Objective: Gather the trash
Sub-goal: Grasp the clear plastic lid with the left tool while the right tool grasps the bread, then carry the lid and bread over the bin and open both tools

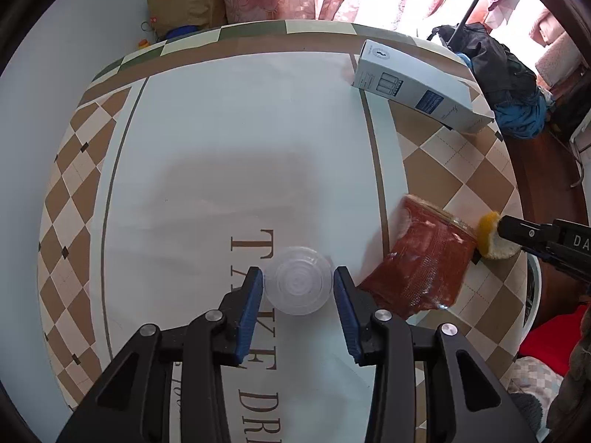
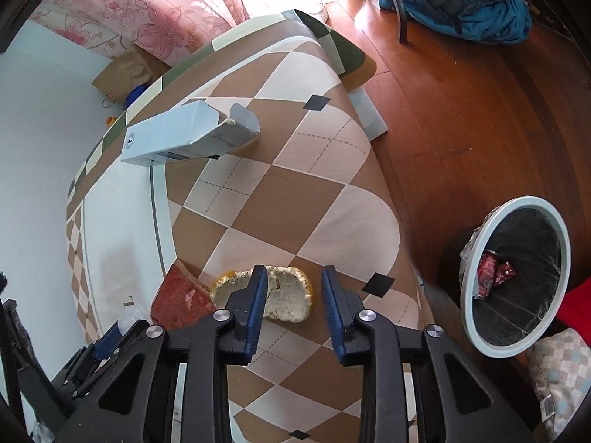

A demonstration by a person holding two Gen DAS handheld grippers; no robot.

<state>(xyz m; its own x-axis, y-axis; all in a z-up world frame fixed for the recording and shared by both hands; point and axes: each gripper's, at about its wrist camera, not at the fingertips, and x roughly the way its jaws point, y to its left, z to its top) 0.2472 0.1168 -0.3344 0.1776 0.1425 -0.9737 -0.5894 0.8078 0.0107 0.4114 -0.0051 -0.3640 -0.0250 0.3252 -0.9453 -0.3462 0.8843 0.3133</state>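
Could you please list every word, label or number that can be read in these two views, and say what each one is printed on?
"TAKE": large brown letters on the tablecloth, partly hidden by the clear plastic lid.
"DR": start of a second word on the tablecloth, cut off at the frame edge.
"DA": white letters on the right gripper, cut off.
White carton: its dark blue label and small print are too small to read.
Red wrapper: no legible text.

Table (image 1: pixel 229 118) wearing a brown-and-cream checked cloth with a white lettered centre. Lying on it: clear plastic lid (image 1: pixel 298 280), red wrapper (image 1: pixel 424 254) touching yellow fruit peel (image 2: pixel 280 295), open grey-white carton (image 1: pixel 417 85) sitting near the far edge.
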